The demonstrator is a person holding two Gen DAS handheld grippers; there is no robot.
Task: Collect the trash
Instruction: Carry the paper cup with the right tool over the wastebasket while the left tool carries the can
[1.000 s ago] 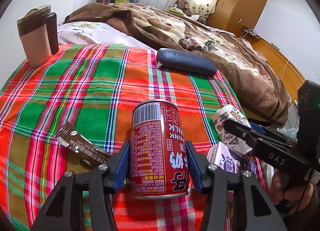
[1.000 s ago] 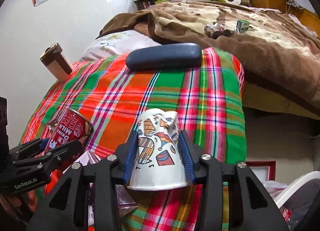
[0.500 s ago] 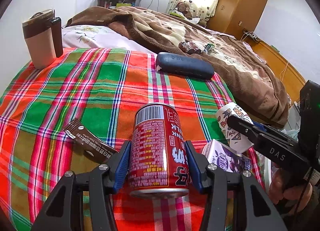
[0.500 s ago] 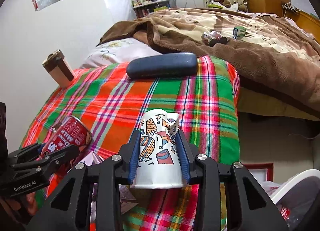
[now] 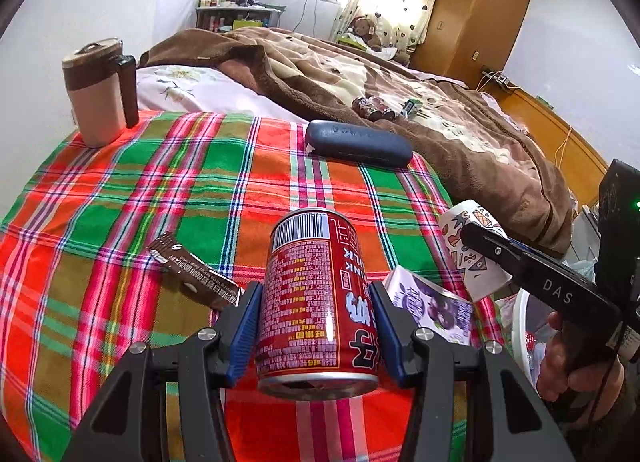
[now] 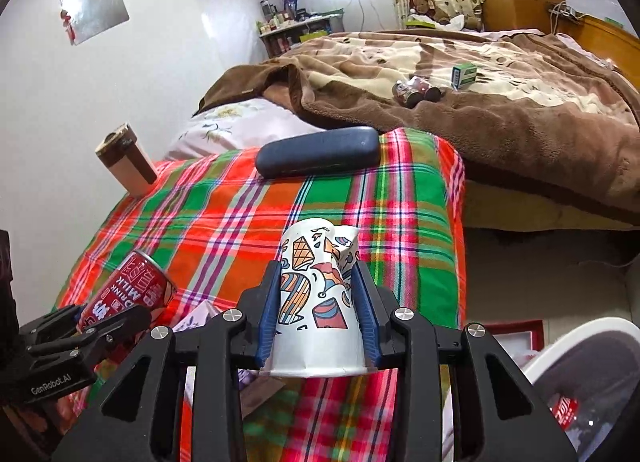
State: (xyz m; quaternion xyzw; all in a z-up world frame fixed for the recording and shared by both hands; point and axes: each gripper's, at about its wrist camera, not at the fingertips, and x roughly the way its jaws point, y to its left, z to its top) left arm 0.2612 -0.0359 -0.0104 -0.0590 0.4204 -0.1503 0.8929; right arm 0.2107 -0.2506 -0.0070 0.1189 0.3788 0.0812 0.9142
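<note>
**Both grippers loaded: can in left, paper cup in right**

Left gripper [image 5: 316, 326]: jaws clamped on a red drink can [image 5: 318, 302], blue pads pressed flat to its sides. The can sits at lower centre of the left wrist view, barcode end pointing away from the camera and open end toward it.

Right gripper [image 6: 316, 314]: jaws clamped on a patterned paper cup [image 6: 314, 298], which is upside down, its rim toward the camera. The cup wall is creased and dented at its far end. These jaws have just been closing, with the cup between them.

Outward on the plaid cloth [image 5: 160, 190]: a brown snack wrapper [image 5: 192, 274] lies flat to the left of the can, apart from it. A purple-printed carton [image 5: 428, 302] lies just right of the can, near the cloth's right edge. A dark blue glasses case [image 5: 356, 142] rests at the far edge of the cloth, centre of frame. A beige and brown lidded mug [image 5: 98, 98] stands upright at upper left.

Beyond the cloth, a brown blanket [image 5: 440, 134] covers the bed; small items lie on it, too small to identify. At lower right of the right wrist view, the white rim of a bin [image 6: 576, 342] shows, red packaging inside. A hand [image 5: 576, 366] grips the right gripper's handle at lower right of the left wrist view.
</note>
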